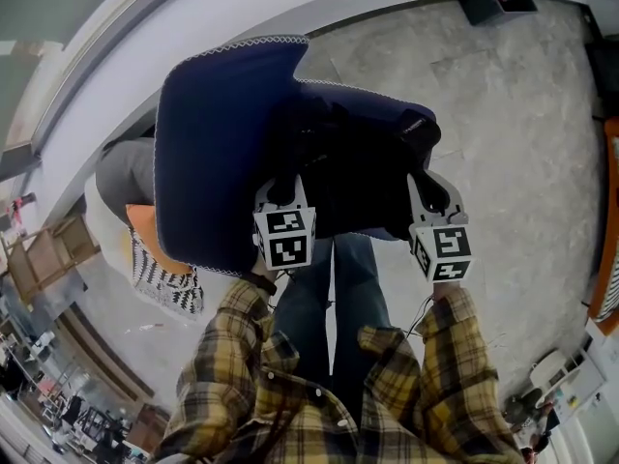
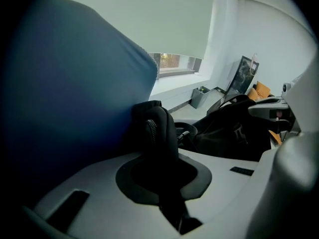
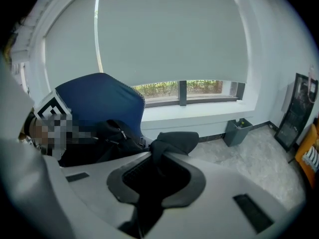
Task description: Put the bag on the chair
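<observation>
Over the seat of the blue chair (image 1: 208,153), right up against its tall backrest (image 2: 75,83), sits the black bag (image 1: 353,158), carried from two sides. The left gripper (image 2: 160,163) is pinched tight on a padded black strap (image 2: 155,128) at the backrest side. The right gripper (image 3: 157,176) is clamped on a second fold of black strap (image 3: 174,142) at the side away from the backrest. The head view shows the bag's bulk inside the outline of the seat, but its underside is hidden, so I cannot tell whether it bears on the cushion or hangs just above it. The step in hand looks like the final lowering and setting down. To do it well, both hands should sink together so the bag stays level and does not swing against the backrest. Its weight should be allowed to settle fully before either grip lets go. Slack in the two straps is the sign to watch for. The bag needs to end up well back on the seat, since its near edge lies close to the front rim above the person's legs (image 1: 334,298), and a load set too far forward could tip off. Once it rests, opening one gripper and then the other, and laying the straps on top of the bag, should keep it from being dragged.
</observation>
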{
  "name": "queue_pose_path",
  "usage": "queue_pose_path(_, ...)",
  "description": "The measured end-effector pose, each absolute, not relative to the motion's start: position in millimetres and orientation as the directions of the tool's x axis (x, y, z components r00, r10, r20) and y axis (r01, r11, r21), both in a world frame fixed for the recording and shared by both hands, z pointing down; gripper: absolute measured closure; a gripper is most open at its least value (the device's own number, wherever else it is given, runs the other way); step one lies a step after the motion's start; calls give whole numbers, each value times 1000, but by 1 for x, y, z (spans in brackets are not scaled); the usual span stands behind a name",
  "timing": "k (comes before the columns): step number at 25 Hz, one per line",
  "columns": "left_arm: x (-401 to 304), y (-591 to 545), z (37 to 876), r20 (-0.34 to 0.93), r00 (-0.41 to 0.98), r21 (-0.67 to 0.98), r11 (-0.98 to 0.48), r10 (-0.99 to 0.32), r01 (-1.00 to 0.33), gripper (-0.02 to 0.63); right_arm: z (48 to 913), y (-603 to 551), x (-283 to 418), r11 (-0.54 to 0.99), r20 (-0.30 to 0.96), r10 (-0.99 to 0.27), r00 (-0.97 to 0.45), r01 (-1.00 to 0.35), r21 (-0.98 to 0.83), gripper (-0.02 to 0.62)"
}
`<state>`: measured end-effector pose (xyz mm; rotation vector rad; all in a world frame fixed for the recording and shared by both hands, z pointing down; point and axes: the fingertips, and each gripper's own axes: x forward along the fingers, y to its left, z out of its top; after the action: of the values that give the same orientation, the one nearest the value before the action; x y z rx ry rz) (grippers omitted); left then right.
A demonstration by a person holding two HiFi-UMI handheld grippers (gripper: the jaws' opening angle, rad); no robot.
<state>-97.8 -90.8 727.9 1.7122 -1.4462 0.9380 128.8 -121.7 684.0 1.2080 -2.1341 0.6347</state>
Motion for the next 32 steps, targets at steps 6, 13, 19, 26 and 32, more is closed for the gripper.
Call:
queue_pose_path(6, -97, -92, 739, 857, 76, 15, -123, -510, -992, 569, 705, -118, 126, 469, 725, -574, -380, -879, -90, 538)
queue_pose_path(13, -99, -88, 761, 857, 28, -32, -108, -515, -994, 569, 725, -120, 128, 474, 731, -572, -372, -877, -76, 529)
queue_pose_path(19, -105, -86, 772, 855, 3, -50, -87, -519, -995, 569, 737, -123, 132, 464, 748, -565, -349, -884, -62, 525)
queue_pose_path(26, -107, -84, 773, 852, -19, -68, -73, -524, -995, 569, 743, -121, 138, 462, 768, -544, -337, -885, -61, 525)
queue_pose_path(32, -107, -82, 771, 856, 4, -39, -72, -518, -997, 569, 743, -118, 140, 458, 783, -525, -335, -886, -73, 522)
